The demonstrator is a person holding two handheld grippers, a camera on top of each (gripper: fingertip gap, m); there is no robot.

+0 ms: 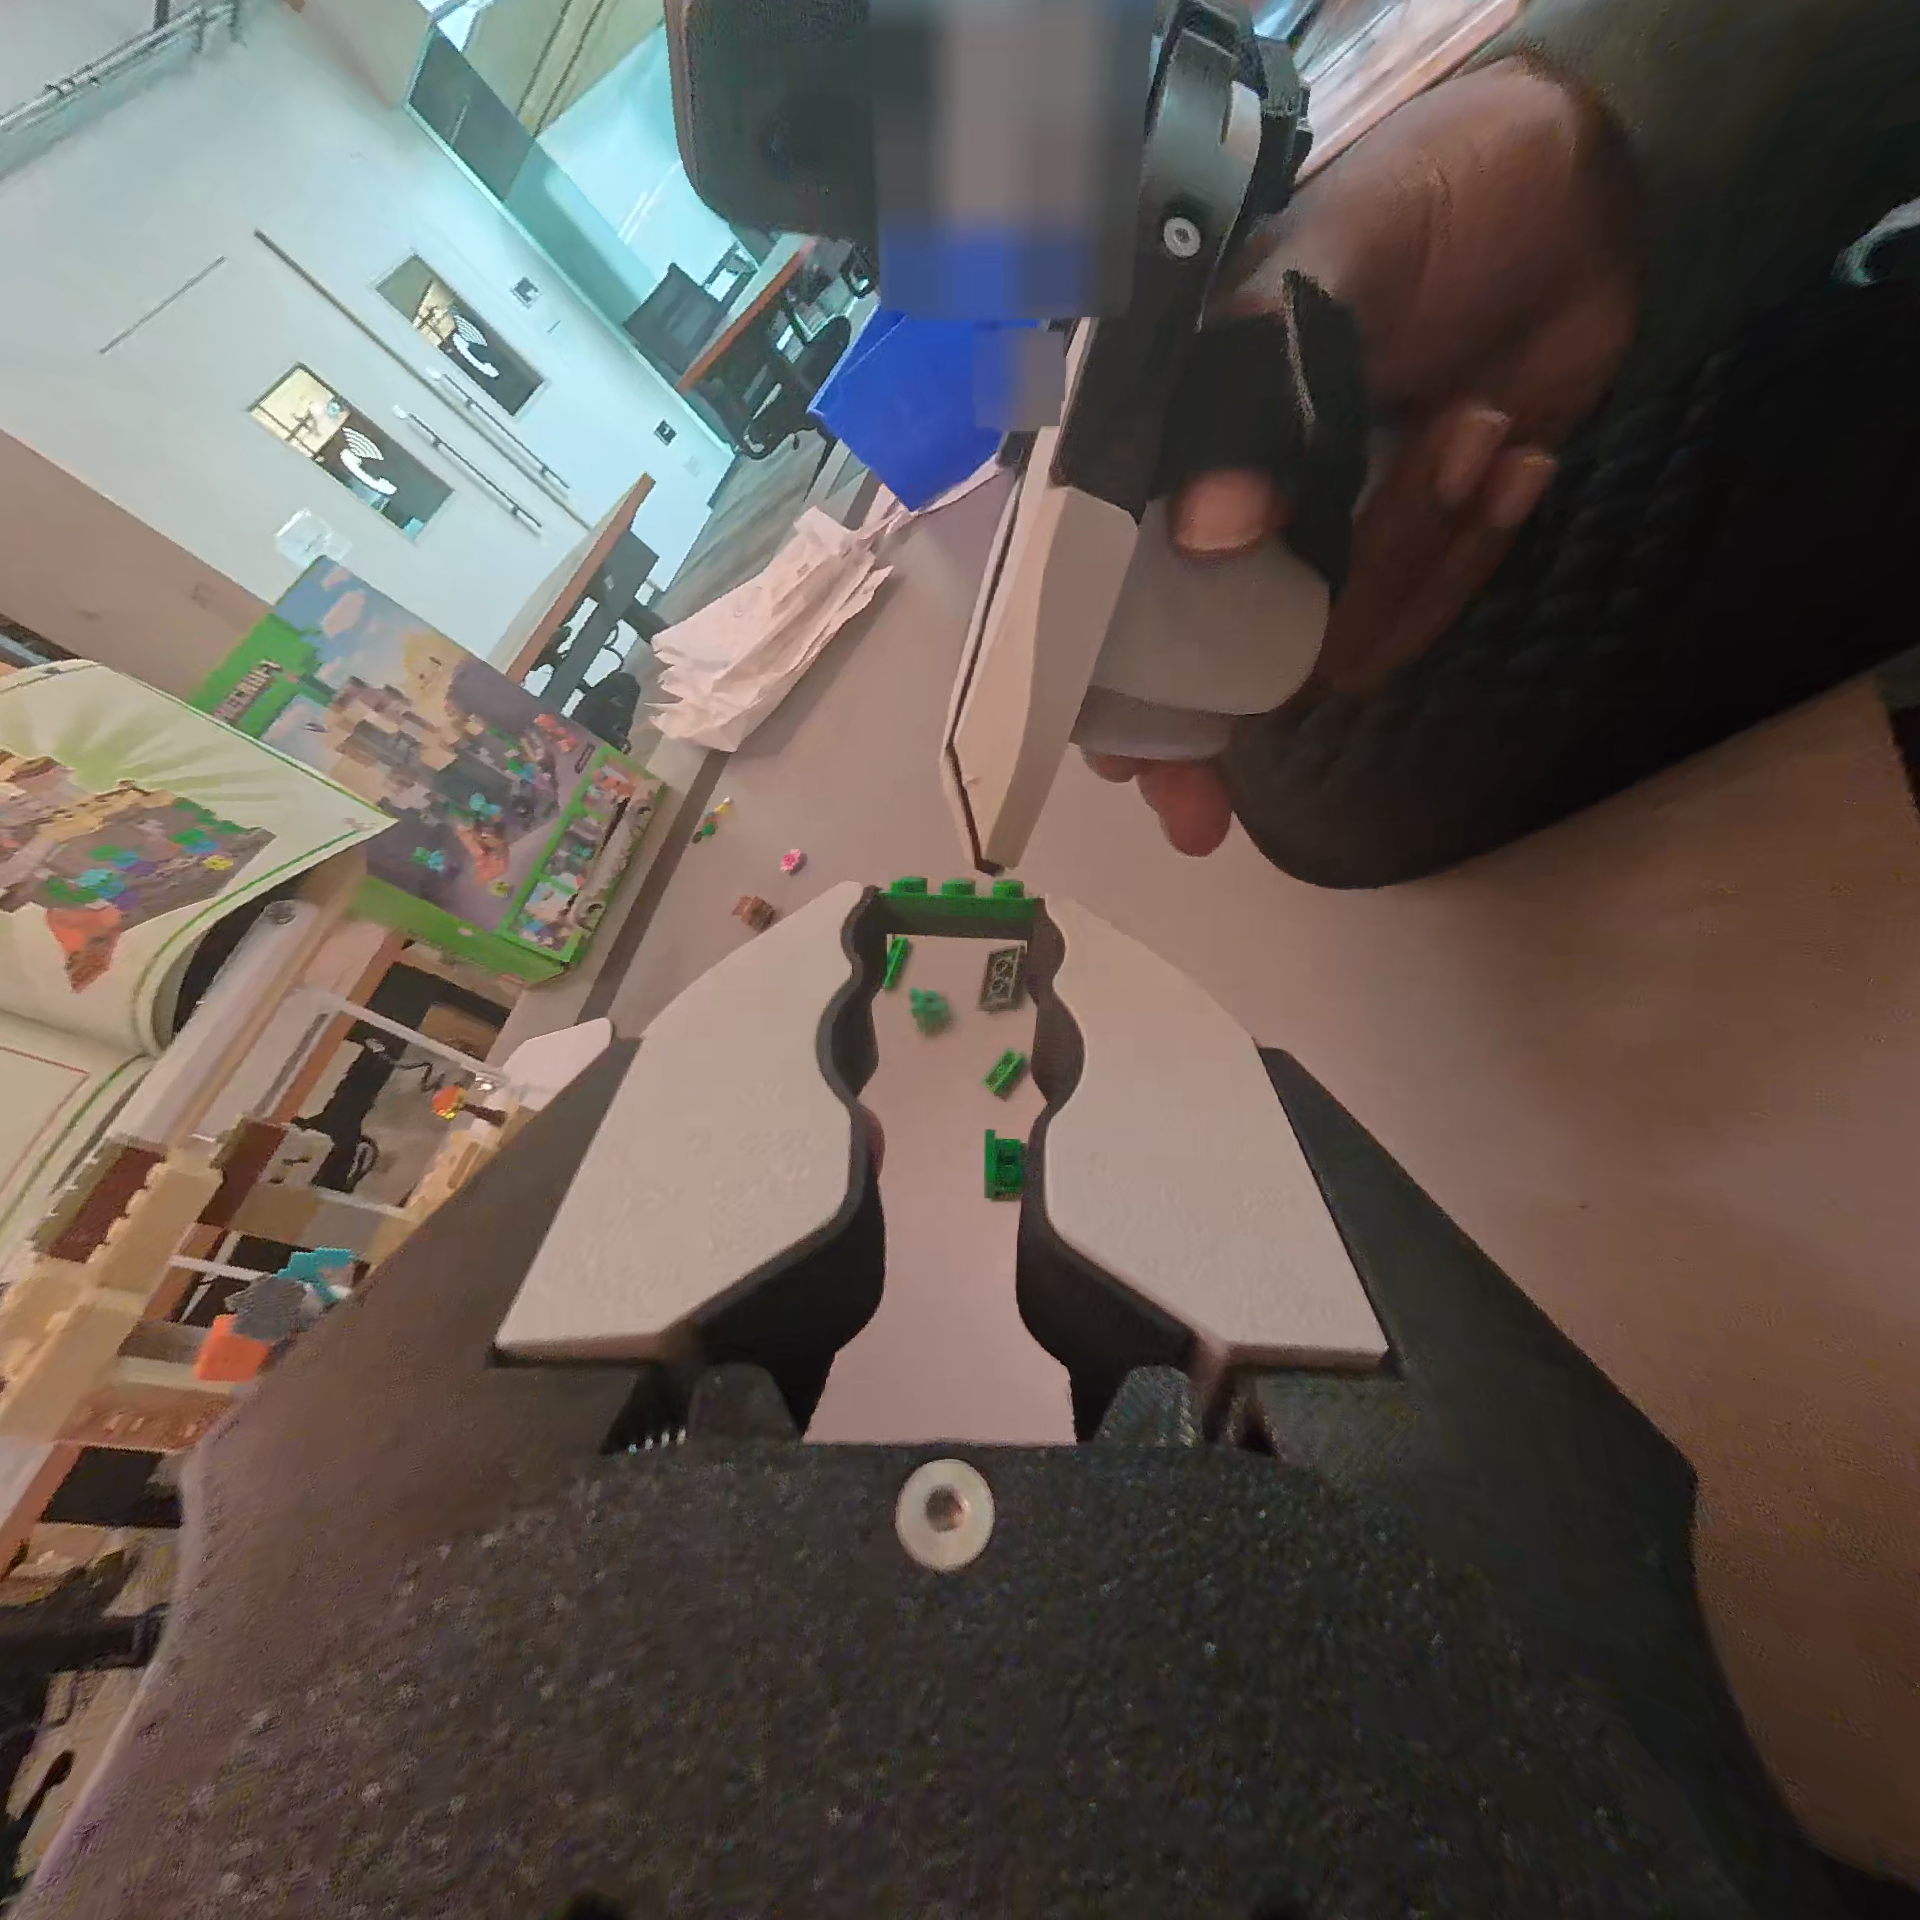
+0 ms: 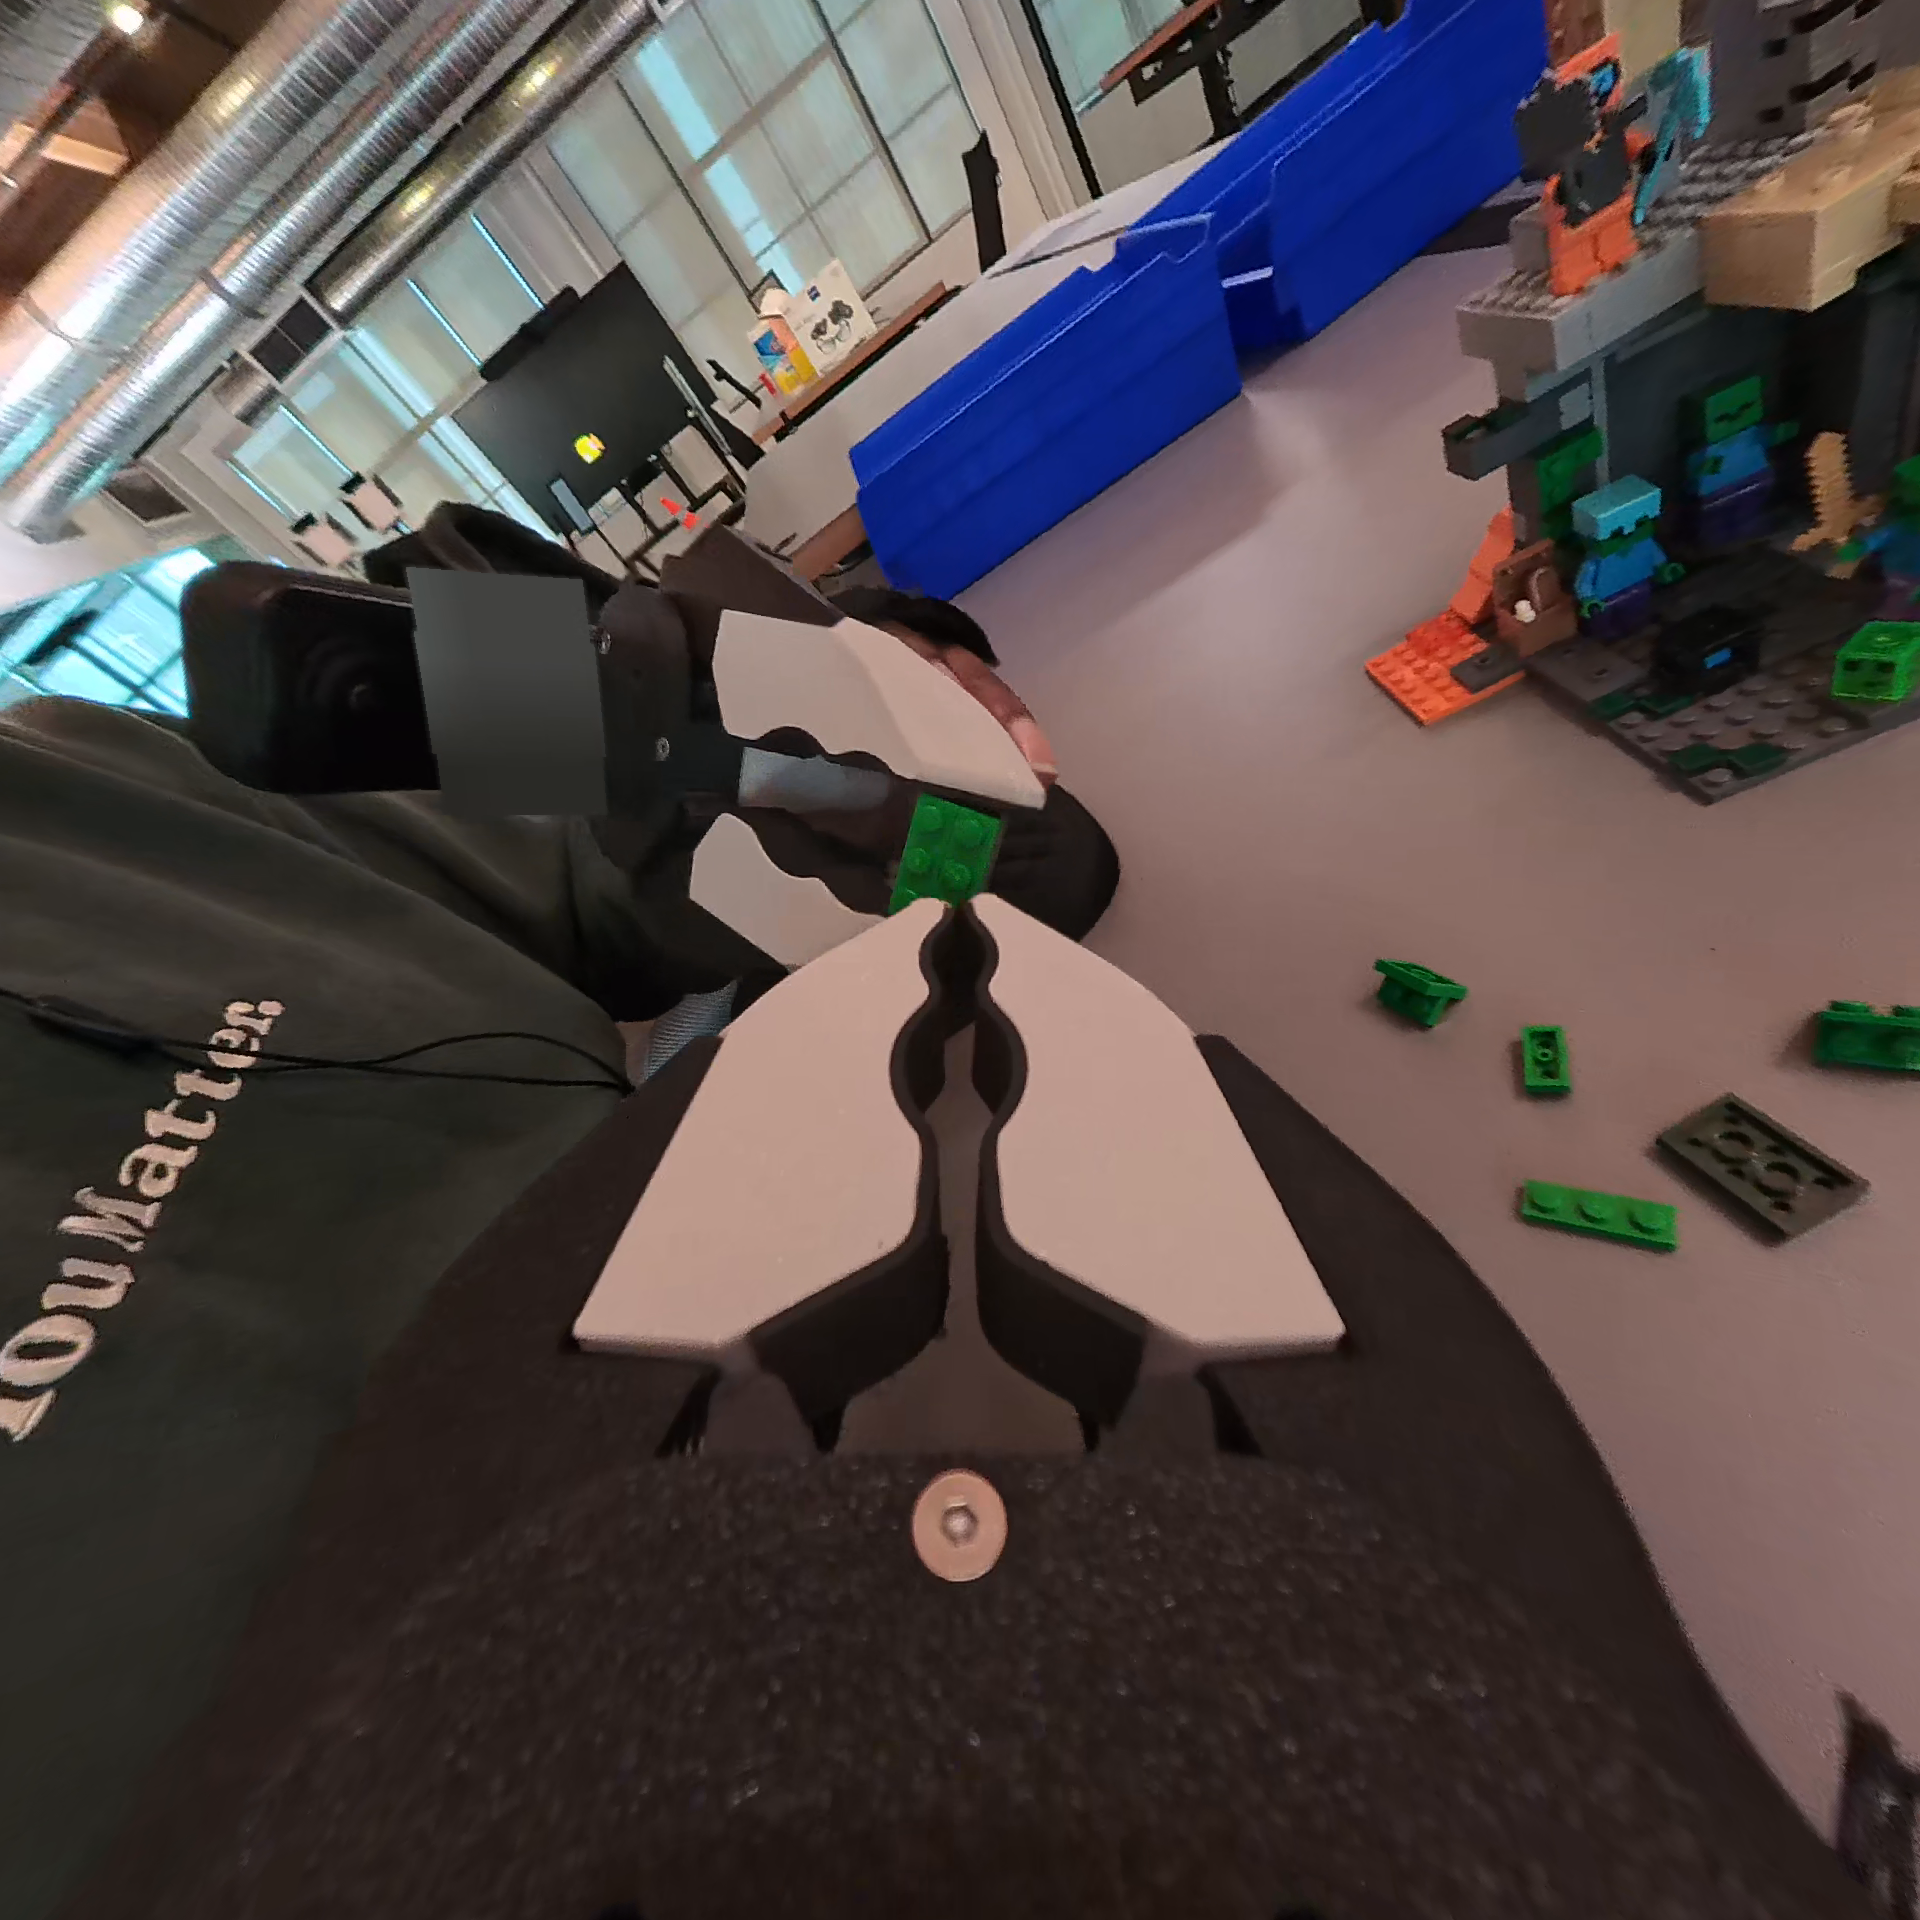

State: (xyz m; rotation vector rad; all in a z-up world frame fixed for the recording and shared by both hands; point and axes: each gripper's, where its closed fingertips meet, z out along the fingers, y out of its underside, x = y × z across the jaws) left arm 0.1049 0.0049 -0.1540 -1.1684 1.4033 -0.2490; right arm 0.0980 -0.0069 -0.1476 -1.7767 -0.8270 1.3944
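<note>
My left gripper (image 1: 956,914) is shut on a green studded plate (image 1: 961,896), gripping it by its two ends above the grey table (image 1: 1455,1039). My right gripper (image 2: 961,909) is shut, with nothing visible between its fingers. Its tips touch the near edge of the green plate (image 2: 945,852). In the left wrist view the right gripper (image 1: 992,862) comes down from above onto the plate's top. In the right wrist view the left gripper (image 2: 961,854) reaches in from the left. Several small green pieces (image 2: 1597,1214) and a dark grey plate (image 2: 1761,1179) lie loose on the table.
A built brick model (image 2: 1714,468) with figures stands at the right. Blue bins (image 2: 1049,405) sit behind it. A set box (image 1: 468,790), an open booklet (image 1: 135,831) and a paper pile (image 1: 758,644) lie at the left. A person's dark sweatshirt (image 2: 208,1039) is close by. My two grippers' fingertips are within a few centimetres of each other.
</note>
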